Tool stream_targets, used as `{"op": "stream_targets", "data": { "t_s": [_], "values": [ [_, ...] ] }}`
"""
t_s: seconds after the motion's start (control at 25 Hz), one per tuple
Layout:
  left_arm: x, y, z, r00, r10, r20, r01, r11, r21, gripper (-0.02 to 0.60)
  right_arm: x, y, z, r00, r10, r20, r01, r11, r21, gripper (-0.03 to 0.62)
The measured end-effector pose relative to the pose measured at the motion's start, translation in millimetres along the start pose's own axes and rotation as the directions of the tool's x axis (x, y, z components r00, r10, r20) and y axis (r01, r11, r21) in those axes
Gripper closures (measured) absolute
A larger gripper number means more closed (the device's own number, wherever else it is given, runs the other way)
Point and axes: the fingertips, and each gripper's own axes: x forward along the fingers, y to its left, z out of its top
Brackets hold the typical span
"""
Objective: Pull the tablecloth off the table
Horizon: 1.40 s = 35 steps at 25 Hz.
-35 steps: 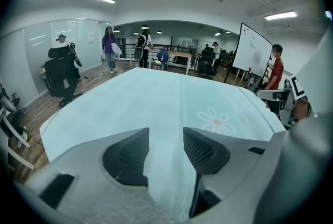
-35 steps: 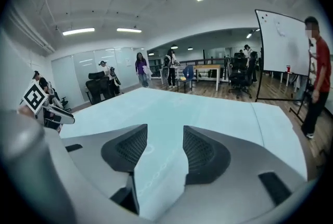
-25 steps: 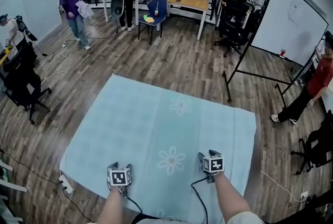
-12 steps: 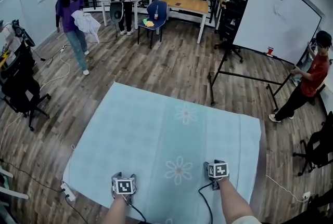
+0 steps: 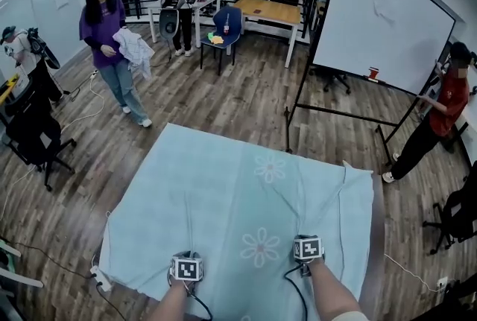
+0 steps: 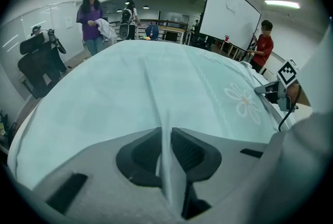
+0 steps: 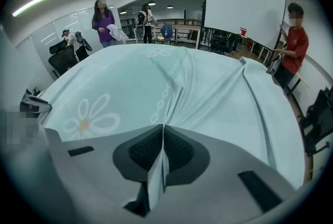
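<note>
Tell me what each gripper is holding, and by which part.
Both have just closed on the tablecloth: the left gripper and the right gripper each pinch a raised fold near the person's end, either side of a printed flower.

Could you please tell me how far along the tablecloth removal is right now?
Done: the left gripper and right gripper have just closed, each pinching a fold of the tablecloth near its front edge. In hand: creases run from both grips. Left: the cloth lies fully spread out, so the whole pull remains.
</note>
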Motion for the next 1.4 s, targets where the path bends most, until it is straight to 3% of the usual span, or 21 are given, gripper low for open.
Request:
{"op": "stream_targets", "data": {
  "t_s": [0.12,0.32,0.6,1.04,1.4],
  "values": [
    [-1.3,-9.5,3.6,0.999,-0.030,-0.027,0.030,1.000,-0.002,0.569,-0.9,-2.1,2.7,0.999,-0.030,0.039,0.031,0.999,-0.021,0.577],
    [-10.9,-10.0,5.1,0.998,-0.063,-0.009,0.063,0.998,-0.006,0.572,-12.0,1.0,5.9,0.990,-0.056,0.127,0.051,0.998,0.043,0.579],
    [-38.1,-23.9,20.0,0.992,-0.101,0.081,0.101,0.995,0.009,0.572,-52.8,20.2,21.7,0.968,0.018,0.249,-0.031,0.998,0.047,0.579],
    [-91.7,-68.6,30.6,0.969,-0.090,0.230,0.092,0.996,0.002,0.572,-116.1,49.5,15.3,0.910,0.134,0.393,-0.142,0.990,-0.008,0.579],
    [-155.8,-125.9,22.0,0.925,-0.090,0.369,0.080,0.996,0.043,0.572,-196.2,68.2,-6.1,0.831,0.226,0.508,-0.218,0.973,-0.077,0.579]
  ]
}}
